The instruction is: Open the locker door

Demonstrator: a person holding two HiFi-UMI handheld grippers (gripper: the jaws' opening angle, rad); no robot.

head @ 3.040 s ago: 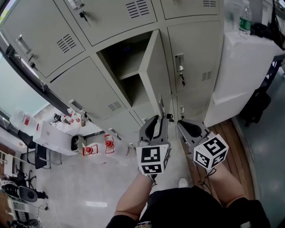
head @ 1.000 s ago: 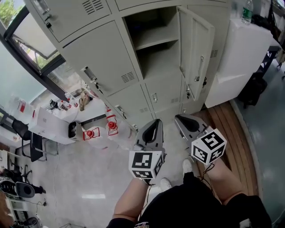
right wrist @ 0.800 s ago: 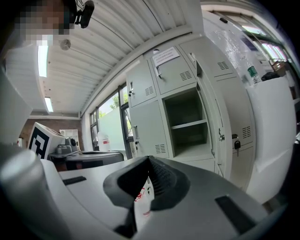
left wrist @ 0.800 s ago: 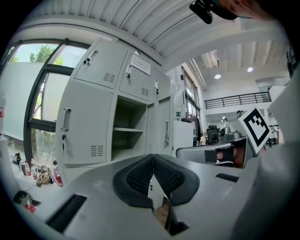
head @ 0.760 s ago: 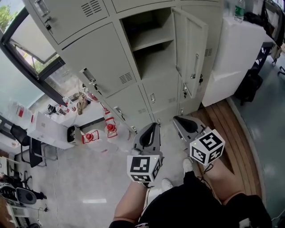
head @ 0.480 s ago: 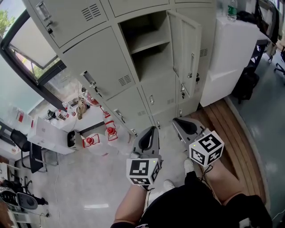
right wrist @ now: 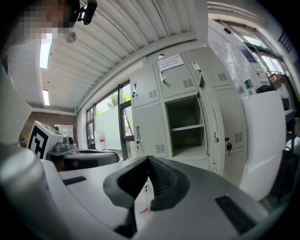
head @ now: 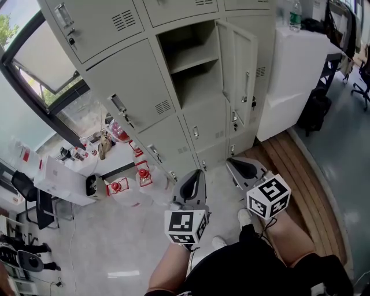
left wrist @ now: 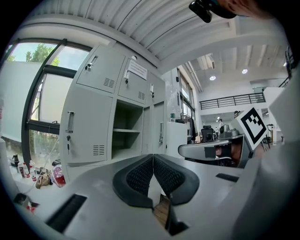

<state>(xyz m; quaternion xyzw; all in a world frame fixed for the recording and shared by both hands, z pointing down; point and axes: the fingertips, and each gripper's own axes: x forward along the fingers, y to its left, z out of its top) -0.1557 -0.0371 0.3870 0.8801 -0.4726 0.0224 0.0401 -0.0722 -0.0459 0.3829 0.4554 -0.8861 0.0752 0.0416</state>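
The grey locker bank fills the head view's top. One middle locker (head: 189,63) stands open, showing a shelf and nothing on it. Its door (head: 241,74) hangs swung out to the right, handle facing me. Both grippers are held low over the floor, well short of the lockers. My left gripper (head: 196,174) is shut with nothing in it, and so is my right gripper (head: 237,164). The left gripper view has the pads (left wrist: 140,174) meeting, with the open locker (left wrist: 126,137) beyond. In the right gripper view the open locker (right wrist: 183,127) and door (right wrist: 211,123) lie ahead.
A white cabinet (head: 300,75) with a water bottle (head: 294,15) on top stands right of the lockers. Red items (head: 141,173) and a white box (head: 62,179) sit on the floor at left, below a window (head: 34,52). Wooden boards (head: 295,167) run along the right.
The locker door has swung from half open to wide open. Both grippers, which were near its lower edge, have drawn back and now sit farther from the lockers.
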